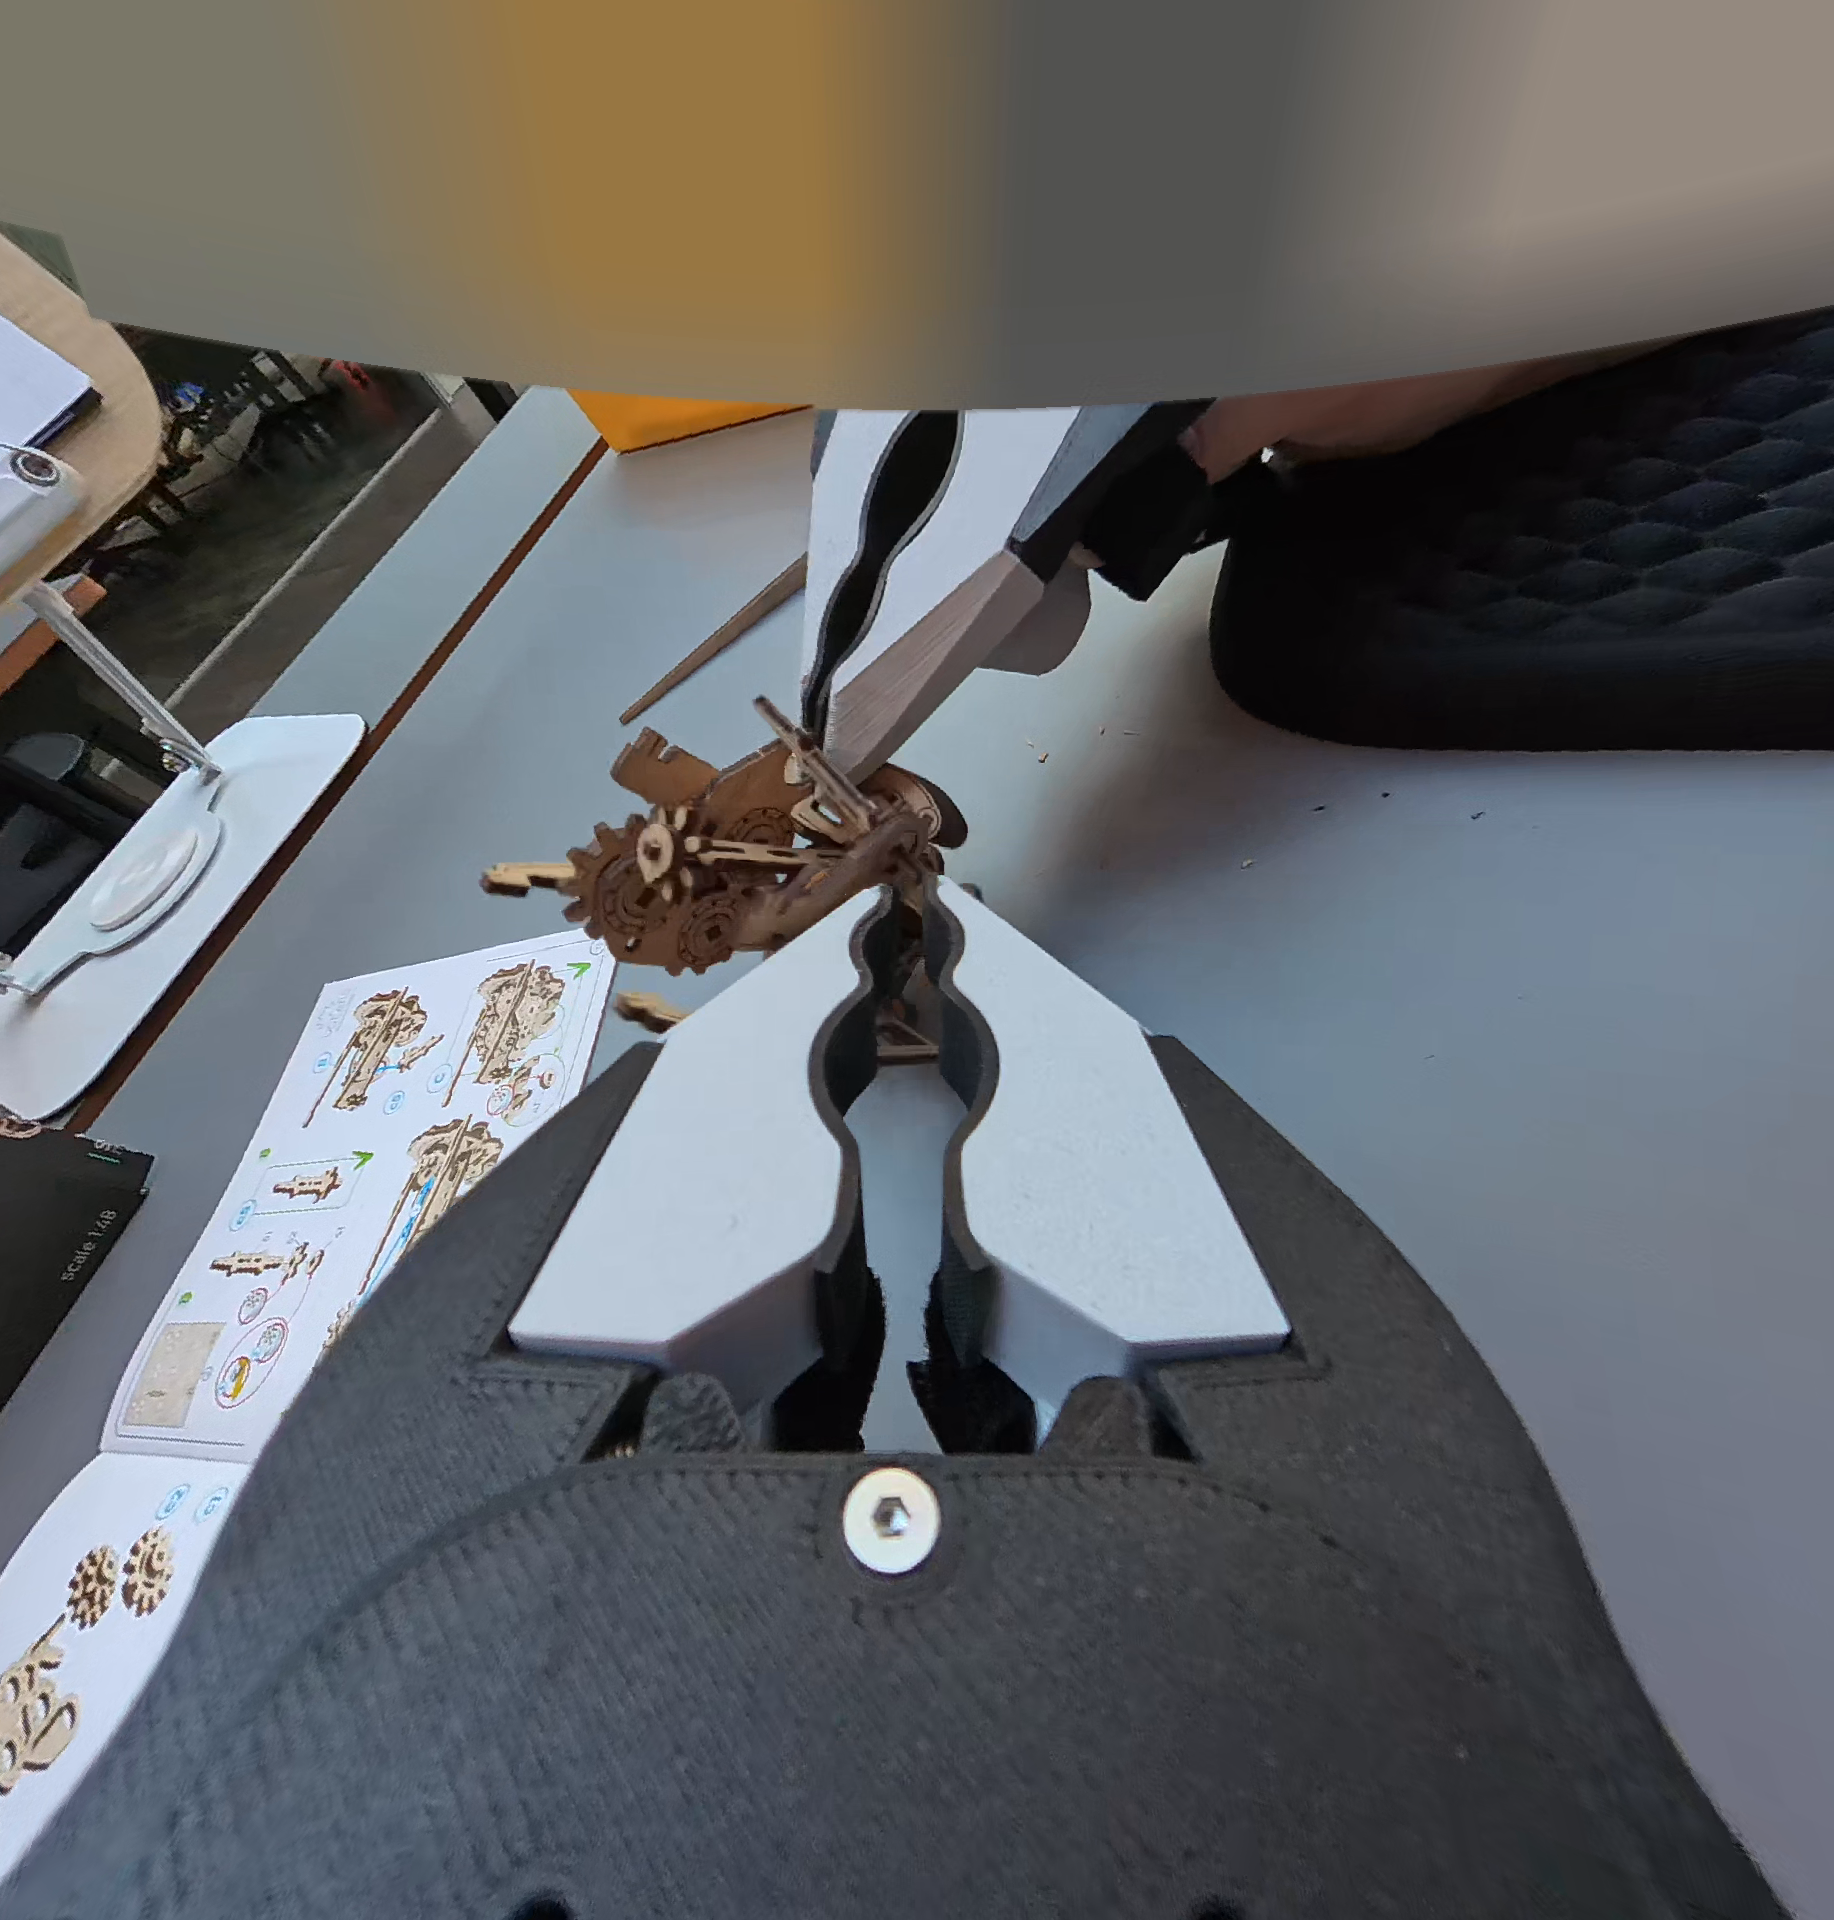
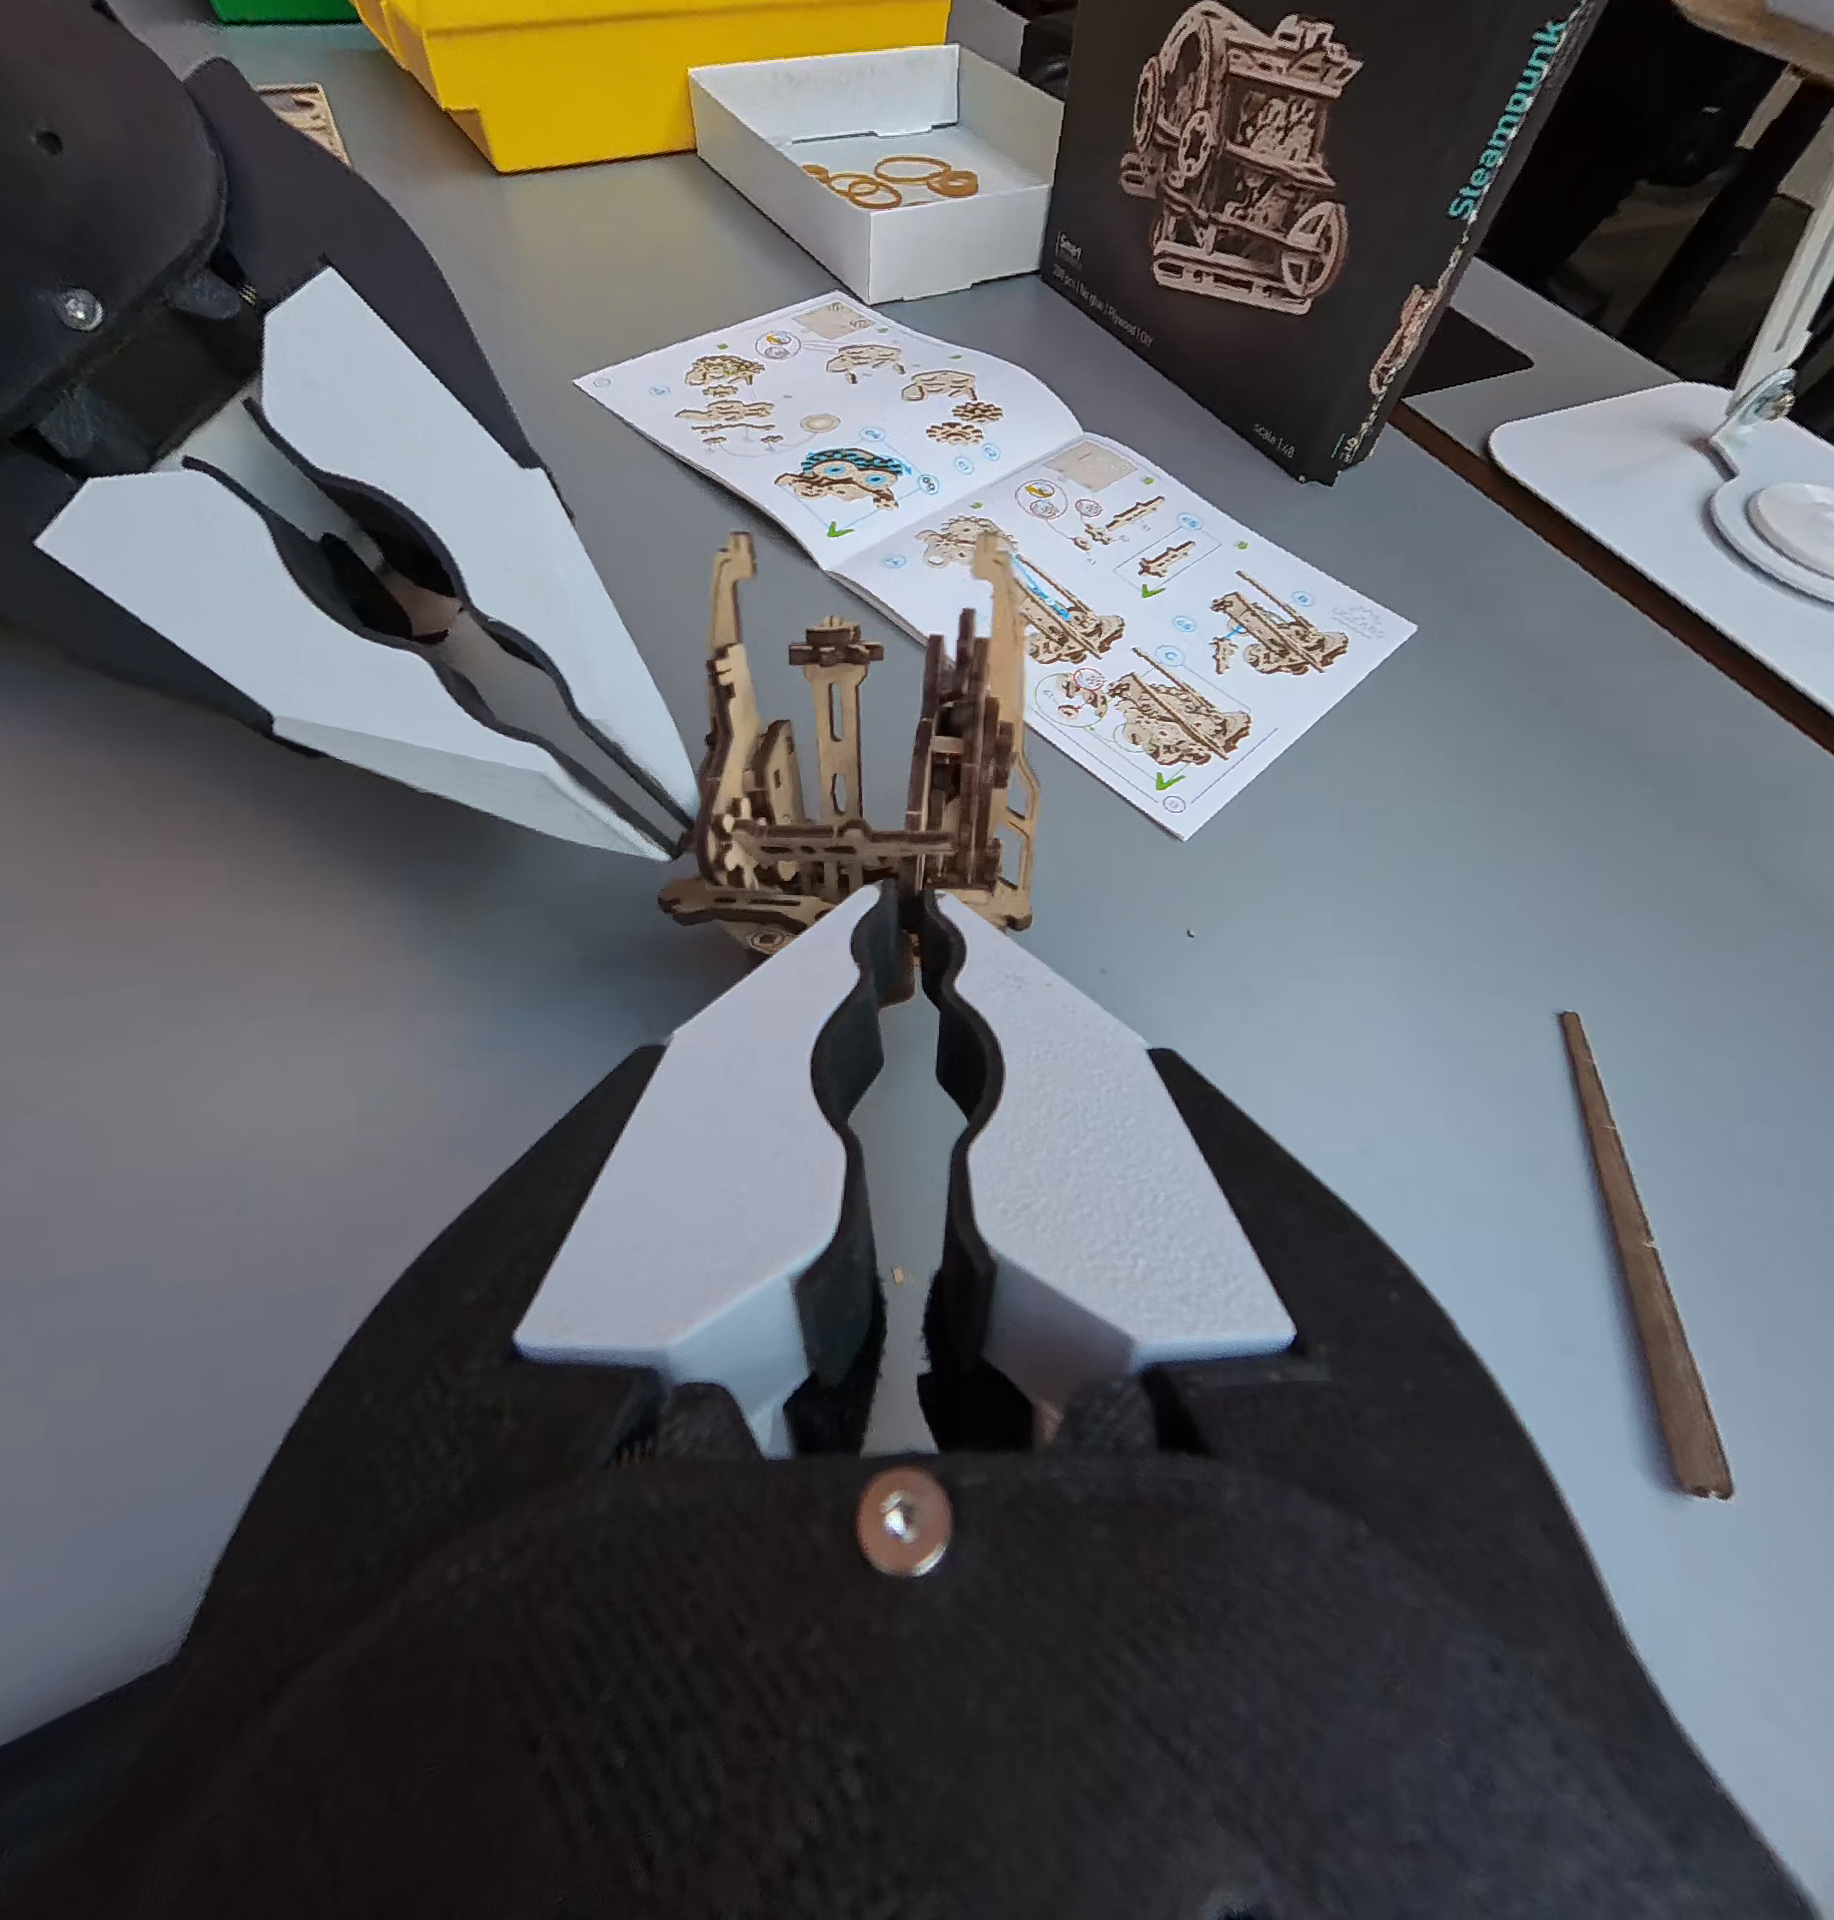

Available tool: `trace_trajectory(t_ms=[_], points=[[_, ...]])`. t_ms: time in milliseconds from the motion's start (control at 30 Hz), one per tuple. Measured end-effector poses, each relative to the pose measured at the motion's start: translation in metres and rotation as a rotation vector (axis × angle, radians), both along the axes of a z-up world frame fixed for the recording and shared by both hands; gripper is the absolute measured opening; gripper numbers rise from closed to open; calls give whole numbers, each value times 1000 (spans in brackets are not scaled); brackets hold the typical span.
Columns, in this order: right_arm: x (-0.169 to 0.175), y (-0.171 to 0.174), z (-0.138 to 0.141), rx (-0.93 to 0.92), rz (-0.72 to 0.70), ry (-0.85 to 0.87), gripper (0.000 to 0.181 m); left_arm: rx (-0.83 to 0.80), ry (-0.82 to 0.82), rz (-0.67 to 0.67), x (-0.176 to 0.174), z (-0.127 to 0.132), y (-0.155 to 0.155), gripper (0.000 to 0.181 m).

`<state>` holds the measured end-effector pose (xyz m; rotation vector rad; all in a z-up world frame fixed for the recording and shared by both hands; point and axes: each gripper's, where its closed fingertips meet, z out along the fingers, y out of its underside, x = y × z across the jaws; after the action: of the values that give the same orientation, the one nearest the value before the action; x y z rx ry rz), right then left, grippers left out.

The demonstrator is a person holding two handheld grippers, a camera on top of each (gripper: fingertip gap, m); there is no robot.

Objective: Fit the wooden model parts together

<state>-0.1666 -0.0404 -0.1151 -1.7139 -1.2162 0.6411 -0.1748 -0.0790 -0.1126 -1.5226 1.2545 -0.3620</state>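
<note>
1. Your left claw point(image 1: 908, 894) is nearly closed, its tips pinching a thin edge of the wooden model point(image 1: 747, 847); in the right wrist view the same left claw point(image 2: 684, 831) comes in from the left and meets the model's near-left corner.
2. Your right claw point(image 2: 902, 899) is likewise clenched on the wooden model point(image 2: 861, 790), gripping a dark plate at its near lower edge; in the left wrist view that right claw point(image 1: 825, 727) reaches down from above and its tips touch the model's top.
3. The model is held between both claws just above the grey table point(image 2: 269, 1039); whether it touches the table cannot be told.
4. From the right wrist view the model's base runs left to right across the view, and its pale prongs and a slotted post with a cross-shaped cap point upward; from the left wrist view the long axis lies roughly sideways, gears facing you, a pale toothed arm sticking out to the left.
5. The open instruction sheet point(image 2: 996, 551) lies flat beyond the model; the dark kit box point(image 2: 1266, 208) stands behind it; a white tray point(image 2: 871, 249) holds rubber bands point(image 2: 897, 182); a thin wooden stick point(image 2: 1640, 1247) lies on the table to your right, well apart from the model.
</note>
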Motion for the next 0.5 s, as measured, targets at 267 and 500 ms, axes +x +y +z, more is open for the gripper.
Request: trace_trajectory(t_ms=[267,500], points=[[3,3,4,129,-16,-48,1,118,-112,-12,-1,37,-15,7],[-4,-1,8,380,-26,-179,1,18,-165,157,3,43,-1,16]])
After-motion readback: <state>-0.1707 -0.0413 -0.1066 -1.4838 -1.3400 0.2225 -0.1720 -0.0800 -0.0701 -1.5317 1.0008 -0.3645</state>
